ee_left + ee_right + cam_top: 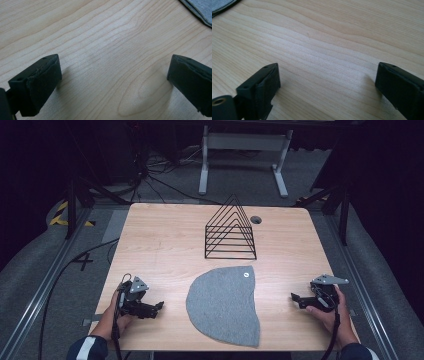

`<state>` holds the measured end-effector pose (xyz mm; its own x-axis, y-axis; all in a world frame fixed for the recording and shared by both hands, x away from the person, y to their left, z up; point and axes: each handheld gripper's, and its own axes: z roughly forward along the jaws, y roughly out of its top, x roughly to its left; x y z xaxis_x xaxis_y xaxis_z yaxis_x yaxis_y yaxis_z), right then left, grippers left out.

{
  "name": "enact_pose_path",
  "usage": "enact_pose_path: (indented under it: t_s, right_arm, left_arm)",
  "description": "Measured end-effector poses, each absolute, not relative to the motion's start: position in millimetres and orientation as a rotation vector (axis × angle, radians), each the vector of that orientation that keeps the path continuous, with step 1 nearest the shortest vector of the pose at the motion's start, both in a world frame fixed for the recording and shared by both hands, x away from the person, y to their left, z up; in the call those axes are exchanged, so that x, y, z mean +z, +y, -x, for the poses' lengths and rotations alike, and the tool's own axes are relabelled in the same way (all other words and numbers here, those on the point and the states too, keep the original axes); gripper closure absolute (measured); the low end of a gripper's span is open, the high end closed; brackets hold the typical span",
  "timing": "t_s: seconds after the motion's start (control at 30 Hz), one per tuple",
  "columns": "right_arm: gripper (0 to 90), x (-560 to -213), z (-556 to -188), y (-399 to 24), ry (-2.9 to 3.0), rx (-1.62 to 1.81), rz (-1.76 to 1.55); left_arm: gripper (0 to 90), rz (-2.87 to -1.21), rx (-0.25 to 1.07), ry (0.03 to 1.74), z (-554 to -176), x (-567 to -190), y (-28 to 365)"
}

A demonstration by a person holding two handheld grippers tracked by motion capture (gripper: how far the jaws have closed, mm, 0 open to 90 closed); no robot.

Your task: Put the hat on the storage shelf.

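- Left gripper (pixel 159 305), lower left of the frame: jaws spread wide, empty.
- Right gripper (pixel 295 296), lower right: jaws wide apart, empty.
- Grey felt piece (pixel 225 305) lies flat at bottom centre; black wire rack (pixel 230 231) stands above it on the table (pixel 160 240).

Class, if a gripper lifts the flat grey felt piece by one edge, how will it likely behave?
The grey half-round felt piece lies thin and flat on the wooden table, so it probably droops rather than staying stiff. It looks light. Its matte, fuzzy surface suggests little slipping between the jaws.

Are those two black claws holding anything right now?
No. Both the left gripper and right gripper are open over bare table, beside the grey cloth.
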<state>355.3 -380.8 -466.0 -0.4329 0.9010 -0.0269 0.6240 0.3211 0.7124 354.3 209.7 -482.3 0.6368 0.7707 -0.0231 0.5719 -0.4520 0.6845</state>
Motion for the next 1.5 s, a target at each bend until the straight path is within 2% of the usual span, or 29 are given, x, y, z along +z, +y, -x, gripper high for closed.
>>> enact_pose_path:
  t_s: [0.1, 0.13, 0.2, 0.27, 0.33, 0.37, 0.4, 0.43, 0.6, 0.73, 0.87, 1.1, 1.2, 1.33, 1.5]
  right_arm:
    - [12.8, -466, -355, -381, 2.171, 0.889, -1.341]
    - [17.7, -465, -355, -381, 2.166, 0.902, -1.338]
    - [19.4, -464, -354, -381, 2.167, 0.901, -1.340]
    - [35.7, -462, -354, -380, 2.169, 0.908, -1.332]
    - [43.2, -460, -354, -378, 2.190, 0.917, -1.311]
    - [43.2, -460, -354, -378, 2.190, 0.917, -1.311]
    - [54.2, -458, -355, -375, 2.192, 0.929, -1.289]
    - [54.2, -458, -355, -375, 2.192, 0.929, -1.289]
    - [74.5, -444, -358, -359, 2.208, 1.037, -1.170]
    - [82.9, -441, -365, -338, 2.263, 1.087, -1.085]
    - [86.5, -436, -370, -318, 2.309, 1.122, -0.993]
    - [86.8, -434, -379, -285, 2.367, 1.144, -0.878]
    - [87.3, -434, -383, -271, 2.386, 1.156, -0.834]
    - [88.3, -439, -392, -250, 2.432, 1.136, -0.787]
    - [88.7, -448, -397, -231, 2.485, 1.099, -0.746]
  left_arm:
    - [0.5, -2.201, 0.401, 1.011, -354, -482, 211]
    - [1.6, -2.192, 0.381, 1.018, -352, -482, 210]
    - [6.0, -2.191, 0.386, 0.991, -351, -481, 211]
    - [12.4, -2.208, 0.365, 0.971, -349, -478, 210]
    - [17.9, -2.223, 0.358, 0.940, -349, -477, 208]
    - [17.9, -2.229, 0.345, 0.931, -349, -477, 206]
    - [20.5, -2.229, 0.351, 0.921, -350, -476, 204]
    - [20.5, -2.235, 0.362, 0.914, -350, -475, 200]
    - [26.4, -2.234, 0.393, 0.833, -346, -467, 174]
    - [28.7, -2.235, 0.394, 0.737, -338, -458, 149]
    - [30.8, -2.248, 0.368, 0.615, -330, -452, 120]
    - [36.2, -2.308, 0.333, 0.430, -317, -447, 71]
    - [37.9, -2.295, 0.246, 0.361, -312, -446, 45]
    - [41.2, -2.304, 0.200, 0.296, -305, -450, 22]
    - [49.3, -2.325, 0.113, 0.244, -300, -459, -4]
